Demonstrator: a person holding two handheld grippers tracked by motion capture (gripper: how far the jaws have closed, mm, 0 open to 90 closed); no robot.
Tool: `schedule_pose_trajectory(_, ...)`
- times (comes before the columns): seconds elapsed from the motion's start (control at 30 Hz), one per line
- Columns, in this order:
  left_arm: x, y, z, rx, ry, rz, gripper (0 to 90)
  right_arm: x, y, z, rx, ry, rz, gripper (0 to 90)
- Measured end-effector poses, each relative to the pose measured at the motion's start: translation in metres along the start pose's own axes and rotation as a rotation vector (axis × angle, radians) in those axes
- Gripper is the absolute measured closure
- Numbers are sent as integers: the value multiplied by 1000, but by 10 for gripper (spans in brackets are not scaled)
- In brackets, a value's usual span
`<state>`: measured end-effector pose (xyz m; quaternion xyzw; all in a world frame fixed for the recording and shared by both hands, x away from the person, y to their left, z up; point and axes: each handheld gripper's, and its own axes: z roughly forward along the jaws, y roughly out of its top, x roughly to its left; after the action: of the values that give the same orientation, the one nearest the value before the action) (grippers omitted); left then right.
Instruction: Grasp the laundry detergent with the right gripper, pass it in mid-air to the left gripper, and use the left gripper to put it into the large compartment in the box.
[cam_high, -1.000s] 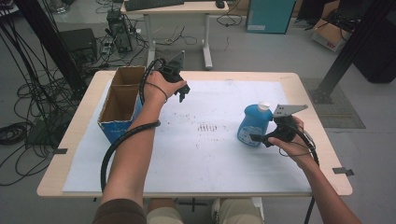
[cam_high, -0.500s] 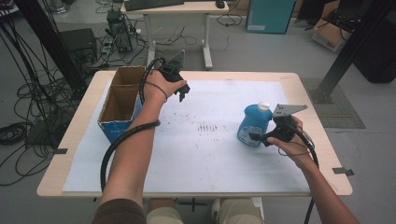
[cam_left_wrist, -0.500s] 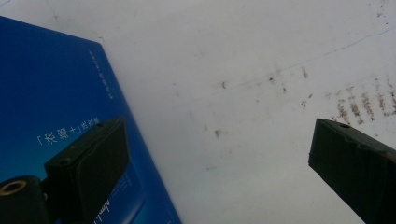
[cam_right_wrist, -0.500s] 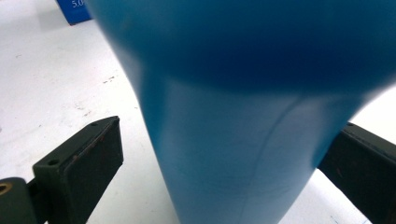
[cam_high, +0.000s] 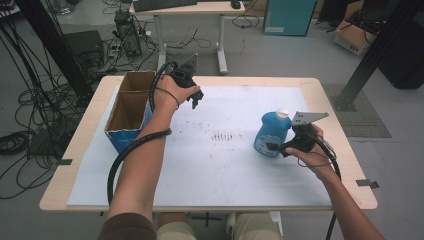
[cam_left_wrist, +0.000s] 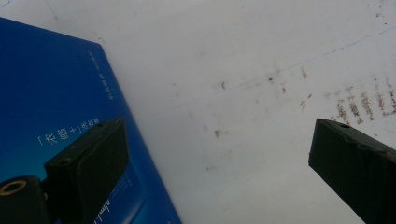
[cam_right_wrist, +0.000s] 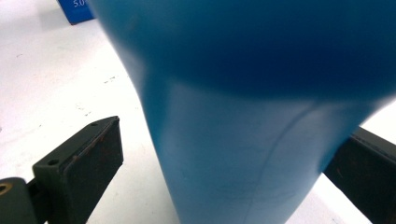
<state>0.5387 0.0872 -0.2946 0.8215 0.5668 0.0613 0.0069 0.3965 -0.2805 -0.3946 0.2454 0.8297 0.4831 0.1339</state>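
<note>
Right gripper straddles the blue bottle, jaws wide, ungripped; a nudge could topple it. Left gripper hangs open, empty.

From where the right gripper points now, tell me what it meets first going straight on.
The blue bottle. It stands between the open jaws of the right gripper, so its body is likely hit almost at once.

The blue bottle is so close in the right gripper view that it's just a blur, top and bottom both cut off. In the left gripper view the blue box runs off the left edge, its small print too tiny to read.
</note>
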Motion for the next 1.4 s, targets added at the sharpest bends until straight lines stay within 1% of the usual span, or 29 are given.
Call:
schedule_pose_trajectory(0.13,0,0,0,0,-2,0,57,0,0,0,-1,1,1,18)
schedule_pose_trajectory(0.17,0,0,0,0,-2,0,57,1,0,-1,6,3,12,18)
schedule_pose_trajectory(0.2,0,0,-1,-1,0,-1,57,0,0,0,-1,1,-3,18)
schedule_pose_trajectory(0.27,0,0,-1,-2,-2,1,57,1,0,-1,2,3,7,18)
schedule_pose_trajectory(0.47,-1,1,-1,-5,-1,1,57,0,0,-2,4,2,10,18)
schedule_pose_trajectory(0.5,-1,1,-1,-5,1,2,56,-1,0,-1,-4,0,0,18)
schedule_pose_trajectory(0.93,0,1,-2,-10,-3,-1,57,0,0,0,-6,2,-3,18)
schedule_pose_trajectory(1.0,-1,1,-2,-10,-4,-1,57,1,0,-1,-1,4,4,18)
schedule_pose_trajectory(1.13,0,0,-2,-7,-4,2,56,0,0,-1,-3,1,3,17)
schedule_pose_trajectory(1.17,0,0,-2,-8,-2,1,56,1,0,-1,0,1,9,18)
schedule_pose_trajectory(1.27,0,0,-2,-7,-2,0,57,0,0,0,-8,-1,-5,18)
schedule_pose_trajectory(1.33,0,0,-2,-6,-2,1,57,0,0,0,-8,0,-5,18)
schedule_pose_trajectory(1.37,0,0,-2,-6,-3,-1,56,1,0,0,-5,4,3,18)
schedule_pose_trajectory(1.4,0,0,-2,-5,-3,-1,56,0,0,0,-6,0,-7,18)
